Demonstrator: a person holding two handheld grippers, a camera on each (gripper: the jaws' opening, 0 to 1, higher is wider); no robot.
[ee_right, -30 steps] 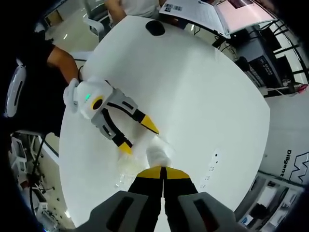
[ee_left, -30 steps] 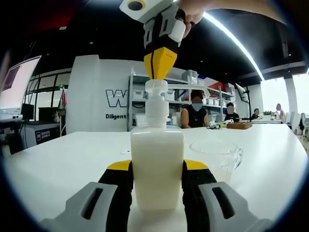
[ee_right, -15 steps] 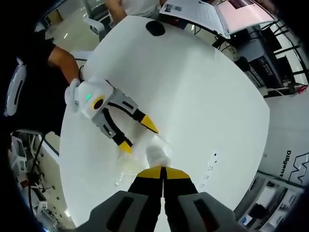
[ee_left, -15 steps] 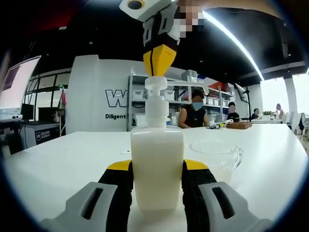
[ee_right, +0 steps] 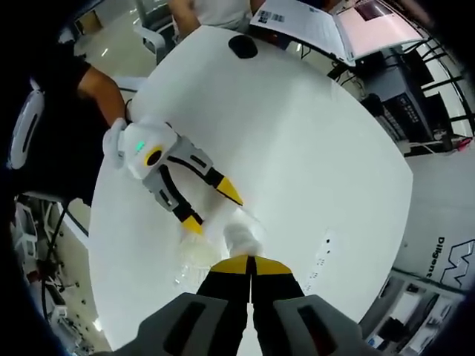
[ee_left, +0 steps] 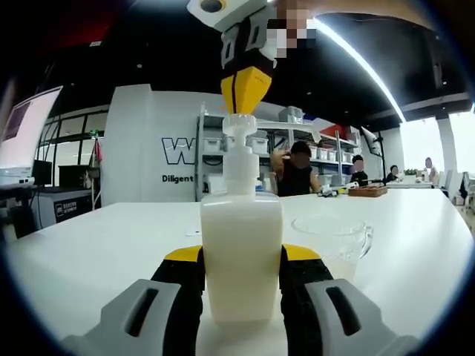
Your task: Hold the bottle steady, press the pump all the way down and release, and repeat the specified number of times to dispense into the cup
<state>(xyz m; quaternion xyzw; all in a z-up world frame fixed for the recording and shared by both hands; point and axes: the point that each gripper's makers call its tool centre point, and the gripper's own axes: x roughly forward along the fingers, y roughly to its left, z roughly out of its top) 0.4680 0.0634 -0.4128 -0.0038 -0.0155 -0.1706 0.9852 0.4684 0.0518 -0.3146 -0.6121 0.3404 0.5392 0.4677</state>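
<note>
Liquid already shows as a thin pale layer in the bottom of the cup (ee_left: pixel 332 245), so I judge some dispensing done; how many presses remain I cannot tell. My left tongs (ee_left: pixel 241 293) clamp the bottle (ee_left: pixel 241 256) by its lower body, one jaw on each side, holding it upright on the white surface (ee_left: pixel 96 245). My right tongs (ee_left: pixel 246 93), jaws closed together, sit tip-down on top of the pump (ee_left: pixel 240 127); the pump head looks raised, so I read this as the top of a stroke. Bottle: squarish, translucent, nearly full of milky white liquid, white pump. Cup: clear glass with handle, just beside the bottle under the spout side. From above, the bottle stands nearer one edge of the surface.
</note>
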